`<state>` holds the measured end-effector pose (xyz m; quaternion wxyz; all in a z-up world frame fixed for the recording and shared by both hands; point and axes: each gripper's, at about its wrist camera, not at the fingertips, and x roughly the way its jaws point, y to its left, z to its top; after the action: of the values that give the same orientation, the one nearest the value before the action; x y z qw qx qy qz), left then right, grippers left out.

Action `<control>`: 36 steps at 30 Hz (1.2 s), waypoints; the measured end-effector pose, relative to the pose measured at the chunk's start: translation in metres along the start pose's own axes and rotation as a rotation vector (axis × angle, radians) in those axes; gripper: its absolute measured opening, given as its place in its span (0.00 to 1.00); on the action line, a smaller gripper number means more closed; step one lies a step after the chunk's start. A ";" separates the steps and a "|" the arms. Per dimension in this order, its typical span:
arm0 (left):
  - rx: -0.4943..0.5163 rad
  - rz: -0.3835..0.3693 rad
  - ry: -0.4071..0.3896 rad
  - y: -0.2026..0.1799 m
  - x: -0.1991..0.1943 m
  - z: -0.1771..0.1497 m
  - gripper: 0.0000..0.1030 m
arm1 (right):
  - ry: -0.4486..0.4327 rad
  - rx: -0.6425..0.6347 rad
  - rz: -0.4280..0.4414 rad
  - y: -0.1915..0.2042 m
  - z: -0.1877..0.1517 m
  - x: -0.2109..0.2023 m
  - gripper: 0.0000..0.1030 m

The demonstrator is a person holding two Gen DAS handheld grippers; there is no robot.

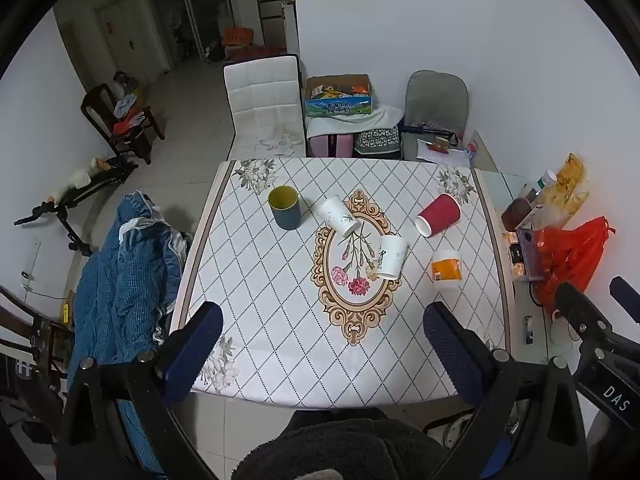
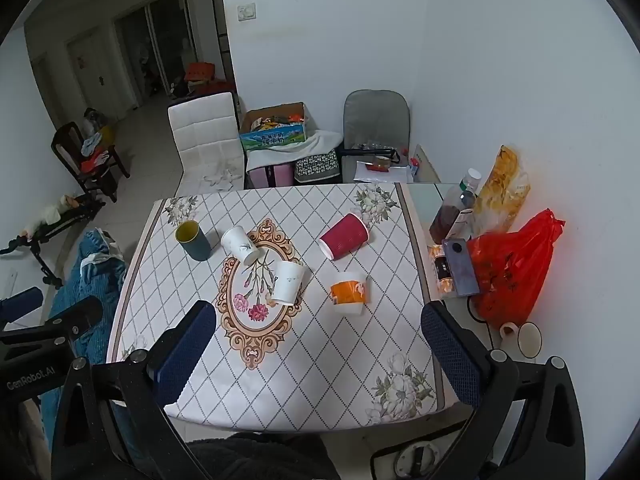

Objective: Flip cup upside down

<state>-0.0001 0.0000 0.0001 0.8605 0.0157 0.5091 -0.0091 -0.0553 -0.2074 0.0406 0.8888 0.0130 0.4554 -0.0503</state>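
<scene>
Several cups sit on the patterned tablecloth [image 1: 280, 320]. A dark teal cup with a yellow inside [image 1: 284, 207] stands upright at the far left. A white paper cup [image 1: 338, 216] lies on its side next to it. A second white cup [image 1: 391, 257] stands mouth down at the middle. A red ribbed cup [image 1: 438, 214] lies on its side at the far right. An orange and white cup [image 1: 446, 269] stands mouth down at the right. They also show in the right wrist view: teal [image 2: 193, 240], red [image 2: 344, 236], orange [image 2: 349, 293]. My left gripper [image 1: 322, 344] and right gripper [image 2: 318, 344] are open and empty above the near table edge.
A red plastic bag [image 2: 514, 268], bottles [image 2: 454, 212], a phone [image 2: 460, 266] and a small mug [image 2: 524, 338] crowd the glass side table at the right. A blue blanket [image 1: 128, 280] hangs at the table's left. Chairs [image 1: 266, 108] and a box [image 1: 338, 96] stand behind the table.
</scene>
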 end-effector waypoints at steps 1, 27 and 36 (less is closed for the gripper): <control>-0.001 -0.001 0.001 0.000 0.000 0.000 1.00 | -0.002 0.001 0.001 0.000 0.000 0.000 1.00; 0.016 -0.002 -0.012 -0.006 -0.002 0.010 1.00 | -0.009 0.027 0.007 0.000 0.006 0.000 1.00; 0.016 -0.002 -0.012 -0.007 -0.003 0.010 1.00 | -0.007 0.028 0.010 0.001 0.007 0.000 1.00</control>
<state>0.0074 -0.0072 0.0072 0.8635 0.0222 0.5037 -0.0140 -0.0498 -0.2074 0.0443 0.8904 0.0276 0.4513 -0.0521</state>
